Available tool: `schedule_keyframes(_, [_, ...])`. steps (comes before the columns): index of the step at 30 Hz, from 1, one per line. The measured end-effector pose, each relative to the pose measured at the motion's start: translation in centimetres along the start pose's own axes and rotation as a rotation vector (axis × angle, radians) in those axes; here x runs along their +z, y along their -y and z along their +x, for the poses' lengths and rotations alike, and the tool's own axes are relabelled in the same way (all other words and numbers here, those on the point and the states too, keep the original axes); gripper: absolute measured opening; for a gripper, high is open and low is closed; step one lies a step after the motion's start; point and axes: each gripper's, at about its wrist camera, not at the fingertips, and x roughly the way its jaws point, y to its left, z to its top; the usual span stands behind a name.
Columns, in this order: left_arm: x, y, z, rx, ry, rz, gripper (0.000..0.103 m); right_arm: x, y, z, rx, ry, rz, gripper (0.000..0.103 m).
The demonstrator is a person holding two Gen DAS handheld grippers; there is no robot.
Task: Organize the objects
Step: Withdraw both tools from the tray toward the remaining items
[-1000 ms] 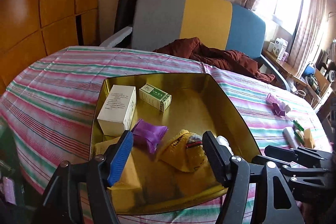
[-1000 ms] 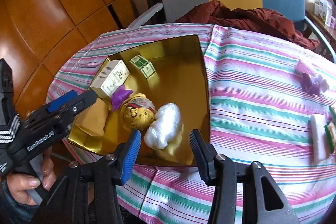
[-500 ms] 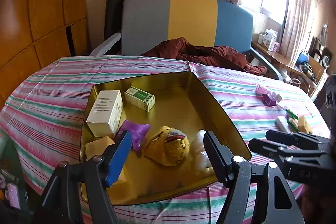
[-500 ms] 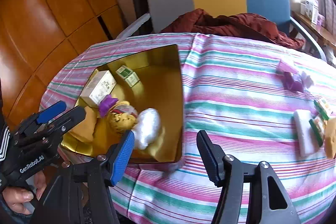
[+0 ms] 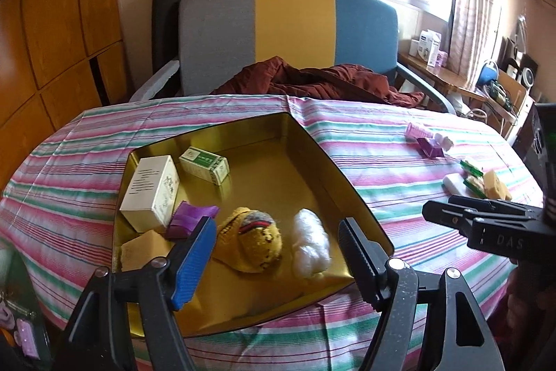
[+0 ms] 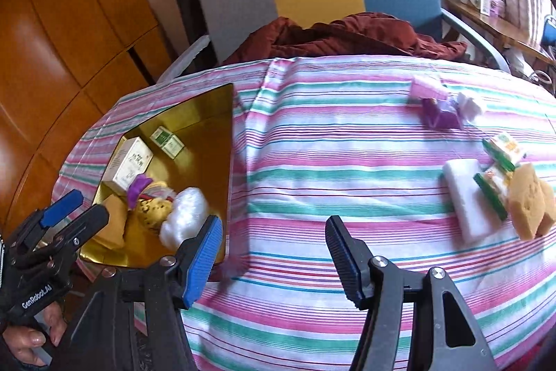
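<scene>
A gold tin tray (image 5: pixel 333 162) (image 6: pixel 227 141) sits on the striped tablecloth. In it lie a white box (image 5: pixel 151 192), a green-and-white box (image 5: pixel 205 164), a purple packet (image 5: pixel 189 218), a tan sponge (image 5: pixel 144 249), a yellow knitted toy (image 5: pixel 252 244) and a white wrapped bundle (image 5: pixel 309 242) (image 6: pixel 184 218). My left gripper (image 5: pixel 278 252) is open and empty above the tray's near edge. My right gripper (image 6: pixel 272 252) is open and empty over bare cloth right of the tray. Loose on the cloth lie a white bar (image 6: pixel 467 197), green-edged packets (image 6: pixel 497 186), a yellow sponge (image 6: pixel 528 200) and purple and pink items (image 6: pixel 441 106).
A grey, yellow and blue chair (image 5: pixel 288 30) with a dark red garment (image 5: pixel 319 82) stands behind the table. Wooden panelling (image 6: pixel 52 40) is at the left. A side shelf with boxes (image 5: pixel 427 47) is at the right by the window.
Both grippers have drawn back and risen from the tray. The right gripper has swung right, from over the white bundle to over bare cloth. Both stay open and empty.
</scene>
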Motion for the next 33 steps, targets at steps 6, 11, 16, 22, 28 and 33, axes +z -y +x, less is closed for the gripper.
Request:
schedule_keyframes(6, [-0.2,1.2,0.3,-0.016,-0.016,0.028,0.075,-0.1,1.1,0.1,-0.019,-0.007,0.012,0.077])
schedule_keyframes(11, [-0.2,2.0,0.6,-0.031,-0.028,0.047,0.075,-0.2,2.0,0.2,-0.040,-0.020,0.026,0.077])
schedule_keyframes(16, [-0.2,2.9,0.8,-0.050,-0.035,0.067,0.075,0.1,3.9,0.2,-0.079,-0.039,0.049,0.077])
schedule_keyframes(22, [0.3,4.0,1.2,-0.070,-0.040,0.091,0.075,1.6,7.6,-0.7,-0.138,-0.039,0.105,0.077])
schedule_keyframes(28, [0.8,5.1,2.0,-0.089,-0.054,0.119,0.075,3.6,12.4,-1.9,-0.200,-0.011,0.182,0.077])
schedule_keyframes(33, [1.5,6.5,3.0,-0.111,-0.070,0.144,0.075,4.8,15.9,-2.1,-0.249,0.004,0.233,0.077])
